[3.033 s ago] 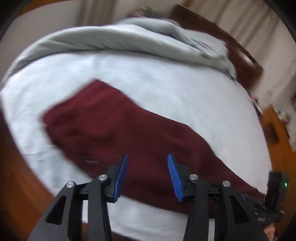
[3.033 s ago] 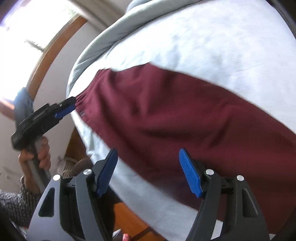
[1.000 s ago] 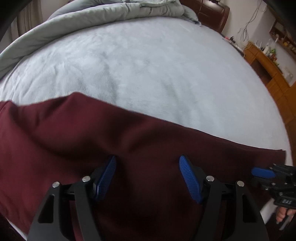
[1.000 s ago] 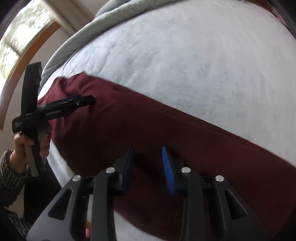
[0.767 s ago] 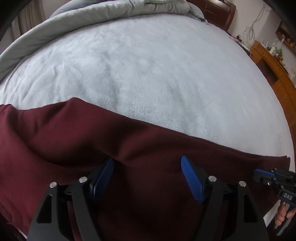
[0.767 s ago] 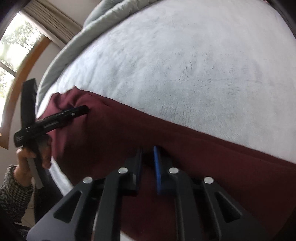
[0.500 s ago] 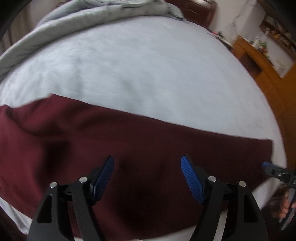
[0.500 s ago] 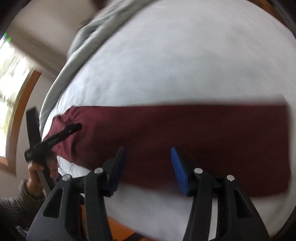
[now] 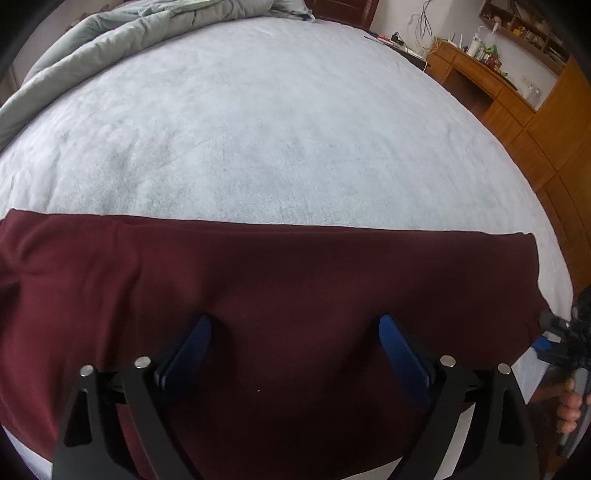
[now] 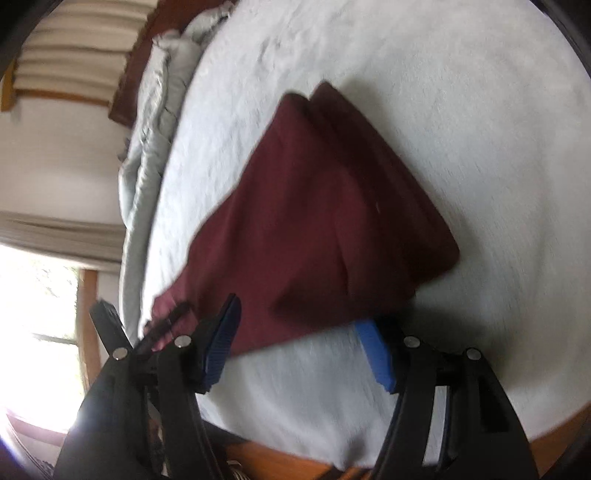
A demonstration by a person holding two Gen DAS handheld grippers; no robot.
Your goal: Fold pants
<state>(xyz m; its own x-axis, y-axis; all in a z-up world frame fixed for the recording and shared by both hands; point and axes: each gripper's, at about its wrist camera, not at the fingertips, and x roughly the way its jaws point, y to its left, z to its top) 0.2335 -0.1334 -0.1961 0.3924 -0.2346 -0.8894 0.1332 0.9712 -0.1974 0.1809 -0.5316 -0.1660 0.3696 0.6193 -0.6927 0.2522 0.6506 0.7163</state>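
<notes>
Pale grey bedding [image 9: 280, 122] is covering the bed I am working on, with a rumpled grey duvet [image 9: 110, 33] pushed toward the headboard and a wooden desk [image 9: 476, 77] standing off to the far right. I am laying the maroon pants [image 9: 280, 280] flat along the near edge of the bed, already doubled leg over leg into 1 long band, because a flat, squared strip should take the next fold more cleanly.

I am holding my left hand-held gripper [image 9: 293, 345] low over the middle of the pants with its 2 blue pads [image 9: 400, 350] spread wide and nothing between them; I judge that spot to be where the crease of a lengthwise fold would fall.

My right hand-held gripper [image 10: 303, 349] is likewise gaping, empty, at the near edge of the pants beside the leg-hem end. From the left wrist view it is showing at the far right by the hem corner [image 9: 532, 325], which I take to be the end I should pinch and carry across toward the waistband. That view is blurred, so whether a pad is touching cloth I cannot tell.
</notes>
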